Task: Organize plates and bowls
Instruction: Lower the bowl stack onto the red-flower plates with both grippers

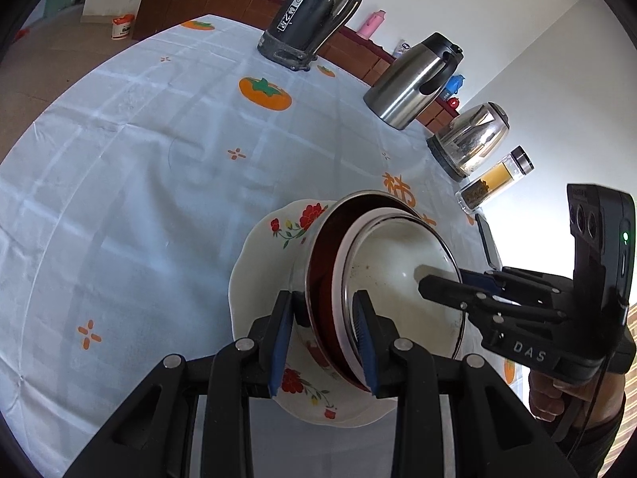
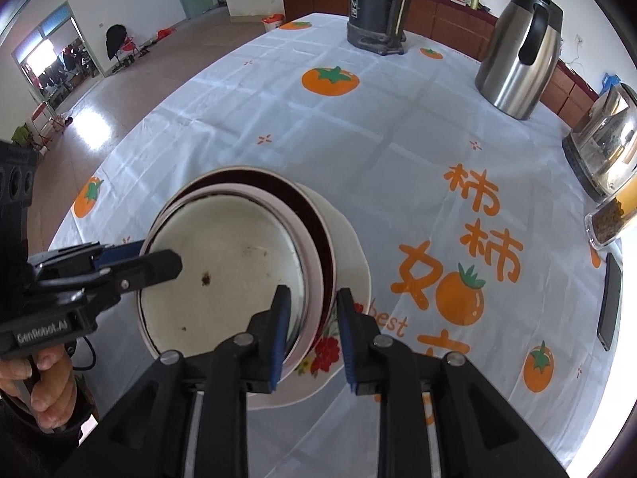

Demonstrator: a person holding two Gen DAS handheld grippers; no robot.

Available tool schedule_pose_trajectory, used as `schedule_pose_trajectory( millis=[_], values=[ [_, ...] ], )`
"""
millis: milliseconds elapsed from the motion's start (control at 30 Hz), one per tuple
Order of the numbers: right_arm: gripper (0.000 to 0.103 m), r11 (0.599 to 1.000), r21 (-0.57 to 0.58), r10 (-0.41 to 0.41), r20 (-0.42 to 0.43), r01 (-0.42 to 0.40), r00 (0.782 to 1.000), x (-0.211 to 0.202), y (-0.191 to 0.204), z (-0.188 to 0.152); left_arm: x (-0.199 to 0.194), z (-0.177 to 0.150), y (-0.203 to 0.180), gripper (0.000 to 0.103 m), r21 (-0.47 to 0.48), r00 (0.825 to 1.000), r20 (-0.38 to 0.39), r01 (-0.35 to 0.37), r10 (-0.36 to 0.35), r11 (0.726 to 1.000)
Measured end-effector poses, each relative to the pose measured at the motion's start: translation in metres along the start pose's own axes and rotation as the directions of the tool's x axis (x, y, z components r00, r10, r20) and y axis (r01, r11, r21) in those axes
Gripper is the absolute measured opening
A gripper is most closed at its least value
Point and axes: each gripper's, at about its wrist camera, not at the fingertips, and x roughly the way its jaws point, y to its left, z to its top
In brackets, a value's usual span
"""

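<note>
A stack stands on the tablecloth: a white floral plate [image 1: 262, 247] at the bottom, a bowl with a dark red inside [image 1: 322, 279] on it, and a white enamel bowl [image 1: 398, 255] nested in that. My left gripper [image 1: 324, 342] straddles the near rims of both bowls, one finger outside, one inside. My right gripper [image 2: 312, 332] straddles the rims on the opposite side; it also shows in the left wrist view [image 1: 458, 283]. The plate [image 2: 358, 263], red-lined bowl [image 2: 314, 215] and white bowl [image 2: 223, 263] show in the right wrist view. Neither pair of jaws visibly presses the rims.
Along the far and right table edge stand a black thermos [image 1: 318, 8], a steel jug [image 1: 414, 79], a steel kettle [image 1: 469, 139] and a glass tea bottle [image 1: 493, 179]. A dark phone [image 2: 611, 302] lies near the right edge. Brown cabinets stand behind.
</note>
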Motion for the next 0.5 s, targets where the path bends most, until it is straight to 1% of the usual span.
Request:
schedule_pose_trajectory(
  millis=[133, 267, 400, 500],
  values=[
    [0.024, 1.0, 0.019, 0.012, 0.009, -0.012, 1.0, 0.0032, -0.0032, 0.003, -0.0005, -0.0013, -0.0003, 0.035, 0.006, 1.0, 0.004, -0.002, 0.002, 1.0],
    [0.024, 0.999, 0.029, 0.015, 0.018, -0.015, 1.0, 0.0073, -0.0053, 0.007, -0.0015, -0.0038, -0.0044, 0.036, 0.035, 1.0, 0.016, -0.018, 0.017, 0.999],
    [0.024, 1.0, 0.006, -0.004, 0.01, 0.004, 1.0, 0.0098, -0.0009, 0.009, -0.0016, -0.0045, -0.0039, 0.037, 0.032, 1.0, 0.011, -0.02, 0.019, 0.999],
    [0.025, 1.0, -0.002, 0.004, 0.001, -0.004, 1.0, 0.0098, -0.0014, 0.008, -0.0032, -0.0069, -0.0041, 0.037, 0.026, 1.0, 0.006, -0.017, 0.017, 1.0]
  ],
)
